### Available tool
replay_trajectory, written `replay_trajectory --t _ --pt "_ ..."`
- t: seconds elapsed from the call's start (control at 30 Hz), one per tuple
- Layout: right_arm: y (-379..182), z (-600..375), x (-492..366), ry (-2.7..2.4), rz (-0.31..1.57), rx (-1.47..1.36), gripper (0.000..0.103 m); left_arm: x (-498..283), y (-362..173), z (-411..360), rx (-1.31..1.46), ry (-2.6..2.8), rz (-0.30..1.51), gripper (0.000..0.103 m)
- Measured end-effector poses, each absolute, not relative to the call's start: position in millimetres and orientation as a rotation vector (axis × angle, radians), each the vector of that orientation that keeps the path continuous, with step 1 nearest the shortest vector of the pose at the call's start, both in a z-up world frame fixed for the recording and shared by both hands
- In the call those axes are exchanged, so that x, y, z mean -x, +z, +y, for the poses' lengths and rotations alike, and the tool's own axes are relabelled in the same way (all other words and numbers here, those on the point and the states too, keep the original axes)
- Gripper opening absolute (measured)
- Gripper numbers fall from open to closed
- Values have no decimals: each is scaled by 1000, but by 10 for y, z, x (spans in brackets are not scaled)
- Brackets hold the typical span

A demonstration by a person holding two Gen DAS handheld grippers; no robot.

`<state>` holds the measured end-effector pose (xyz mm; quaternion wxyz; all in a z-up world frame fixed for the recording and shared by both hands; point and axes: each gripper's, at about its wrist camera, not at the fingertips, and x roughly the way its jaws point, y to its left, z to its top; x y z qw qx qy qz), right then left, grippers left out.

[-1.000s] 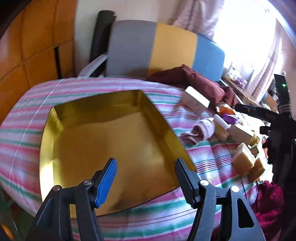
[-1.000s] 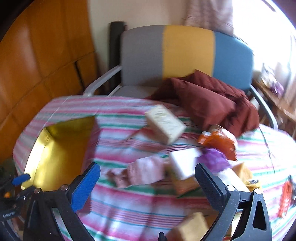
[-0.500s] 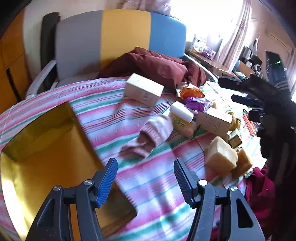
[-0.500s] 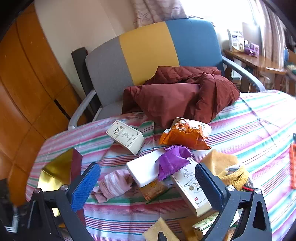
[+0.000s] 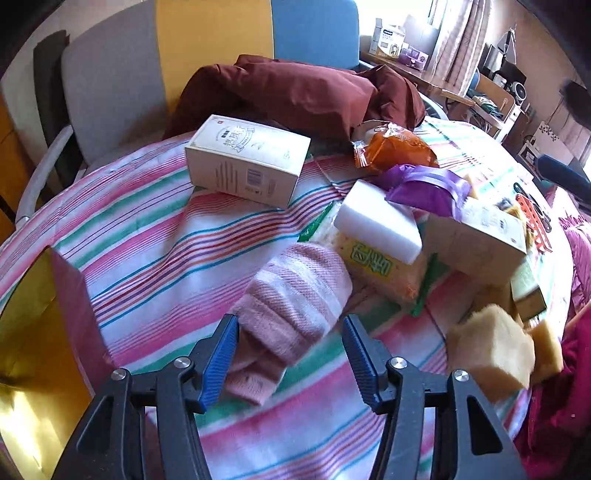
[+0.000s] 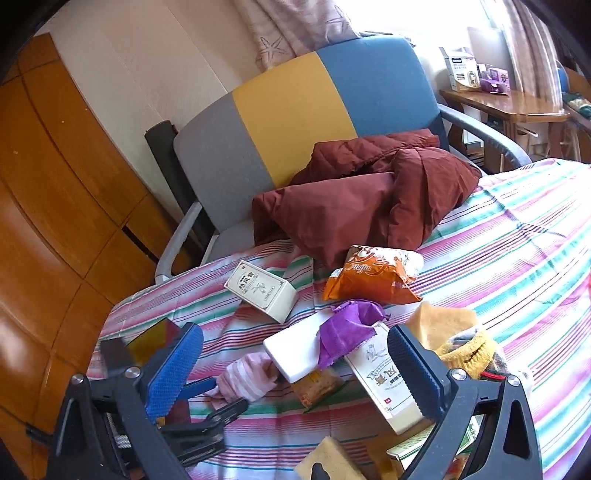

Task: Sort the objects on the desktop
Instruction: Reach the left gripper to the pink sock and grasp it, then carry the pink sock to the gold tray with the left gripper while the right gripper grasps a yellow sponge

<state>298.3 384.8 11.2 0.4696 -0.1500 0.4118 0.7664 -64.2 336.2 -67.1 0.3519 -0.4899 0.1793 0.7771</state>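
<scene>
Striped pink-and-green tablecloth [image 5: 155, 258] covered my worktable. My left gripper [image 5: 288, 358] had been closing, jaws astride the rolled pink knitted sock [image 5: 291, 306] without pinching it, at six o'clock. My right gripper [image 6: 291, 373] hung released, empty.

Daylight from window [image 6: 417, 14] top right, blown out. Strong fisheye bend, dark vignette at corners. Left view: motion blur on sponge [image 5: 491, 354] and sock [image 5: 291, 306]. Glare on gold tray [image 5: 29, 354]. Right view sharper.
</scene>
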Motion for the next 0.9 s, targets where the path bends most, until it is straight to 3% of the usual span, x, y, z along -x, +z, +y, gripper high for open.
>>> replay_trajectory --t 0.3,0.4,0.53,0.63,0.9 --pt "87 3842 -2895 1895 1011 415 100 889 -864 3439 1358 1982 368 58" --pt "67 3840 -2874 1894 1008 433 98 871 -869 3430 1347 1993 378 51" --pt "42 3849 -2822 1884 985 482 85 842 -822 3336 1329 1996 334 36" --pt "19 3841 -2776 1894 968 529 80 762 -757 3247 1302 2001 299 33" --pt "-90 3753 -2584 1971 940 686 80 433 -275 2963 1192 2037 207 33"
